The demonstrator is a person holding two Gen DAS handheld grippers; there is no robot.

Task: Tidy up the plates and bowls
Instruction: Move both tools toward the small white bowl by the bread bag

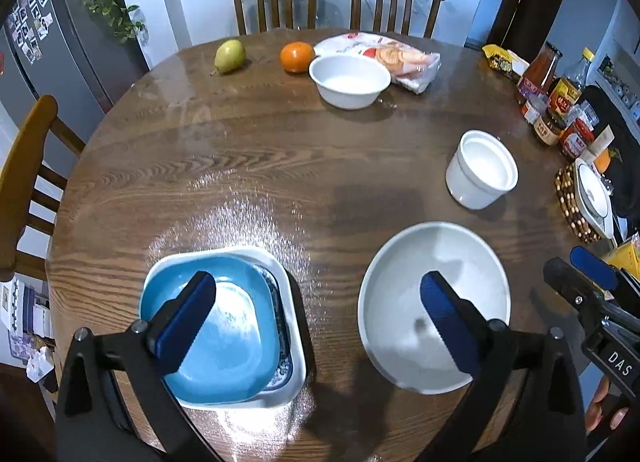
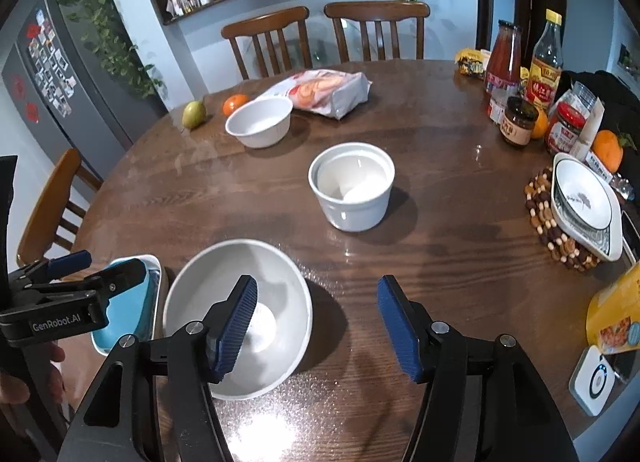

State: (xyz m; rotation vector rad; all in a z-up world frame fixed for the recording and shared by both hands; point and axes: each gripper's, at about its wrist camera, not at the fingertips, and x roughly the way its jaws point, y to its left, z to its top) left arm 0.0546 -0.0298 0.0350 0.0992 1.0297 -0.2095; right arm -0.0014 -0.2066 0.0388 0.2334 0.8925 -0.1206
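A blue square plate (image 1: 224, 338) lies stacked on a patterned plate inside a white square dish (image 1: 290, 294) at the near left. A wide white bowl (image 1: 448, 258) (image 2: 224, 274) sits at the near middle. A deep white ramekin (image 1: 482, 174) (image 2: 352, 190) stands further back, and a white bowl (image 1: 350, 80) (image 2: 260, 122) stands at the far side. My left gripper (image 1: 316, 322) is open and empty, above the gap between the plate stack and the wide bowl. My right gripper (image 2: 318, 326) is open and empty, its left finger over the wide bowl's right rim.
A round wooden table (image 1: 260, 166) holds a pear (image 1: 229, 55), an orange (image 1: 296, 57), a snack bag (image 1: 384, 54), and sauce bottles and jars (image 2: 532, 82) at the right. A patterned bowl (image 2: 584, 202) sits on a beaded trivet. Chairs stand at the far side and left.
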